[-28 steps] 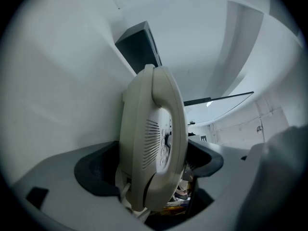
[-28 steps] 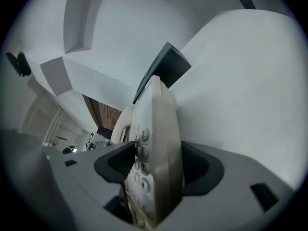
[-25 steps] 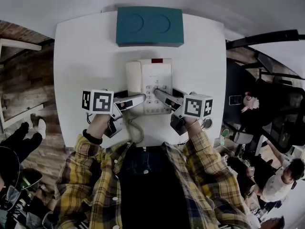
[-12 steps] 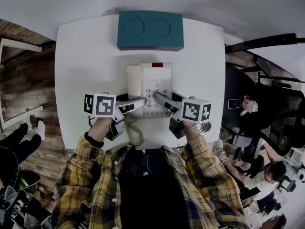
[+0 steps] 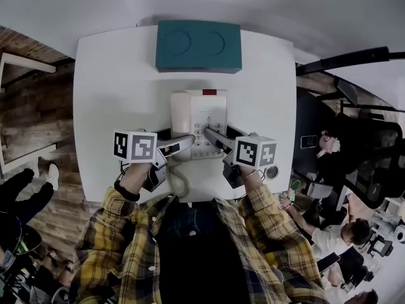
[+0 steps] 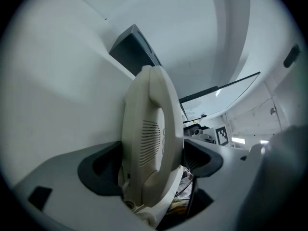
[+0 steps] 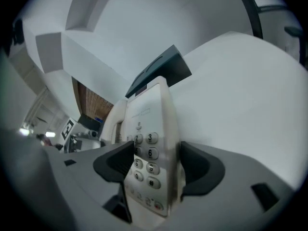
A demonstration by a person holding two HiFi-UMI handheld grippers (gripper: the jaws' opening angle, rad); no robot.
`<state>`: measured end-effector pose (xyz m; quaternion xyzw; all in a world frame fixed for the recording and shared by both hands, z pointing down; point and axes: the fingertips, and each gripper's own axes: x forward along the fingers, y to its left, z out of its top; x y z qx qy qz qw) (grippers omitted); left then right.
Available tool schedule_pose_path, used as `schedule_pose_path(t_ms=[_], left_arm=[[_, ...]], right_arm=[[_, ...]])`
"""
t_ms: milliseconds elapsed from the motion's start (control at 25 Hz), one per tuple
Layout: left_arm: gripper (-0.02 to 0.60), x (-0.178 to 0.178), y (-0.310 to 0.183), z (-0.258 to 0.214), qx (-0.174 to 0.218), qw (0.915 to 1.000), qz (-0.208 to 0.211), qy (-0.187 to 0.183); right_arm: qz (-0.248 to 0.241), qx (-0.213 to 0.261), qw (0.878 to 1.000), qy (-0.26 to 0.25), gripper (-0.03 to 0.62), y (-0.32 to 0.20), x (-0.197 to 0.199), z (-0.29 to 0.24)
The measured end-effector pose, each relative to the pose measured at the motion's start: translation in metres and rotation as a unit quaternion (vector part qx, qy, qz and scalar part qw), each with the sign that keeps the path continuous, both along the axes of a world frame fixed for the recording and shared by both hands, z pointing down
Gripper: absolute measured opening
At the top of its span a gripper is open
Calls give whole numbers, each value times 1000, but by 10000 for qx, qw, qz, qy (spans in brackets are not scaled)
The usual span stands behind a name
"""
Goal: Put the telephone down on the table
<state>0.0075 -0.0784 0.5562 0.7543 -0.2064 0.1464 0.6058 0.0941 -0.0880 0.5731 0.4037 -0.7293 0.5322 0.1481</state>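
Observation:
A white desk telephone is at the middle of the white table, its coiled cord trailing toward the front edge. My left gripper is shut on the handset side, and the left gripper view shows the handset clamped between the jaws of the left gripper. My right gripper is shut on the keypad side. The right gripper view shows the keypad pinched in the right gripper. I cannot tell whether the telephone rests on the table or hangs just above it.
A teal box stands at the table's far edge, behind the telephone. Bare tabletop lies to the left and right of the telephone. Seated people and dark chairs are past the table's right edge. Wooden floor shows on the left.
The head view has drifted a little, so everything sits slightly lower in the picture. Telephone and both grippers keep their places relative to the table and the teal box.

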Motion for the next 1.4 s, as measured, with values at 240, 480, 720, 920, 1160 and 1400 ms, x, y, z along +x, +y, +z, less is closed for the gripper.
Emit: schedule_pose_path(t_ms=[240,480,720,920,1160,1400], left_arm=[[413,0,0,0,76,9999,-12,-85],[413,1,1,3,152,9996,-9,-226],[413,0,1,4,211,9990,-69,-395],[413,-12,-5,-5,466,9974,-201,-518],[413,-17,-7,-21,721,9958,-317,-459],[413,-12,-15,-53,1389,9888,-335,-428]], right_arm=[[-147,122,9989,439,287,0,2,-1],[-125,189,9981,577,287,1,4,-2],[-46,333,9975,620,285,-1,15,-11],[-110,426,9968,663,285,1,15,-15],[-180,663,9945,793,285,0,12,-25],[-219,1050,9906,850,284,-6,10,-49]])
